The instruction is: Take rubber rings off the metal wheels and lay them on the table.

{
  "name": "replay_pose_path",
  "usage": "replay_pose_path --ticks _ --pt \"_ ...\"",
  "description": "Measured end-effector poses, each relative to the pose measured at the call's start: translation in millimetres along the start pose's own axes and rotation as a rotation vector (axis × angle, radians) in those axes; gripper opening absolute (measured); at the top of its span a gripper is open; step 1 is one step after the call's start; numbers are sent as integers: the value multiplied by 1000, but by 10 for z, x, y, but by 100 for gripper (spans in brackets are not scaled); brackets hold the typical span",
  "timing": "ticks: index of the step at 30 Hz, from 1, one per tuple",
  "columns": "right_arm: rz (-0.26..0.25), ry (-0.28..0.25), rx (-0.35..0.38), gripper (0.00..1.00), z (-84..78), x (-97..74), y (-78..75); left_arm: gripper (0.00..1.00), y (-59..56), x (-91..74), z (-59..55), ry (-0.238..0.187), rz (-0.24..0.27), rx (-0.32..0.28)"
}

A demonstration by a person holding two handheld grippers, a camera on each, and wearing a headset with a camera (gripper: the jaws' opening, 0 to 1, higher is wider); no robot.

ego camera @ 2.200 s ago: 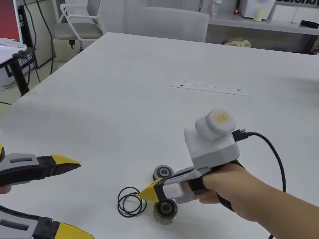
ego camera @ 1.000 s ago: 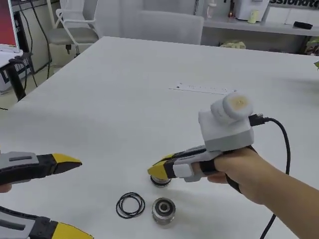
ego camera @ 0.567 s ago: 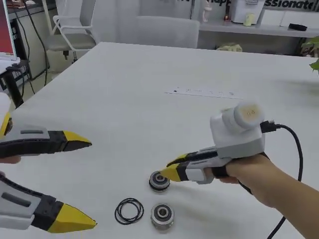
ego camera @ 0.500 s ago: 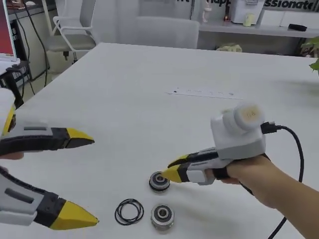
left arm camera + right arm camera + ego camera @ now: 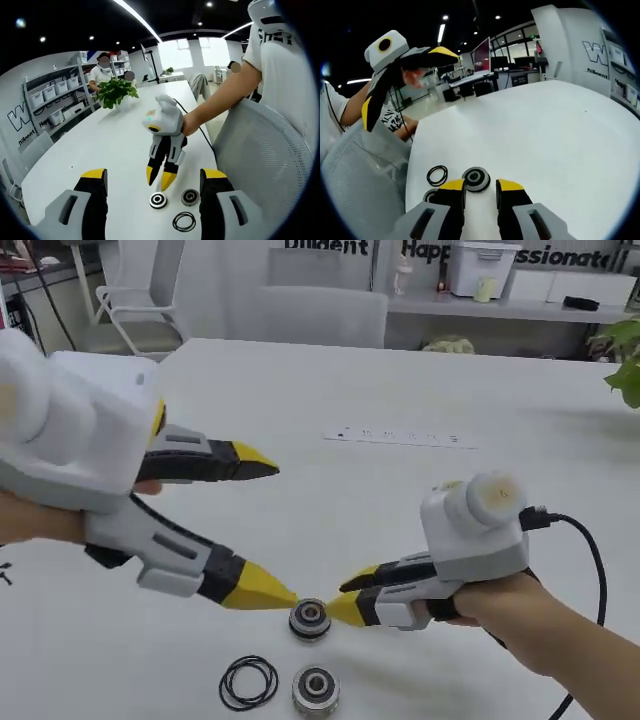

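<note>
White table [image 5: 450,380], power strip [image 5: 398,437], grey chair [image 5: 315,315], wall shelf [image 5: 520,308]

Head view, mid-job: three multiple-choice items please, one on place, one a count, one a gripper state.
1. The loose rubber rings lie: A) on the table beside the nearer metal wheel; B) on a chair; C) in a gripper.
2. Metal wheels on the table: A) one; B) two; C) four.
3. The left gripper is: A) shut on a wheel; B) shut on a ring; C) wide open.
Answers: A, rings lie right by that wheel; B, the second wheel sits at the tips of the right gripper; C, its jaws stand far apart.
</note>
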State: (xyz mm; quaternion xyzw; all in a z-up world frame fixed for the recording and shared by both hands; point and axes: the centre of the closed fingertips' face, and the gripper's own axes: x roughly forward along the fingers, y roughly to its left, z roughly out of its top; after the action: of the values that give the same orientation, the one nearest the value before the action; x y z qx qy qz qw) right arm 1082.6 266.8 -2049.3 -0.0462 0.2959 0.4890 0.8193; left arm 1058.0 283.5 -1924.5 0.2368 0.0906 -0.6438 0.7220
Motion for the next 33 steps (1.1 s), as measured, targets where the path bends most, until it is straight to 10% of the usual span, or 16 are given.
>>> replay_pose_path --ticks 7,17,25,33 --pt "17 21 -11 24 -75 37 36 61 110 314 -82 -29 19 -19" --pt "17 54 -51 23 -162 110 64 39 172 488 -674 15 120 -128" --pt "-1 66 -55 24 -228 195 64 23 33 627 -1107 124 79 -174" --pt "0 58 -71 23 -210 214 68 16 -31 700 -1159 139 65 -174"
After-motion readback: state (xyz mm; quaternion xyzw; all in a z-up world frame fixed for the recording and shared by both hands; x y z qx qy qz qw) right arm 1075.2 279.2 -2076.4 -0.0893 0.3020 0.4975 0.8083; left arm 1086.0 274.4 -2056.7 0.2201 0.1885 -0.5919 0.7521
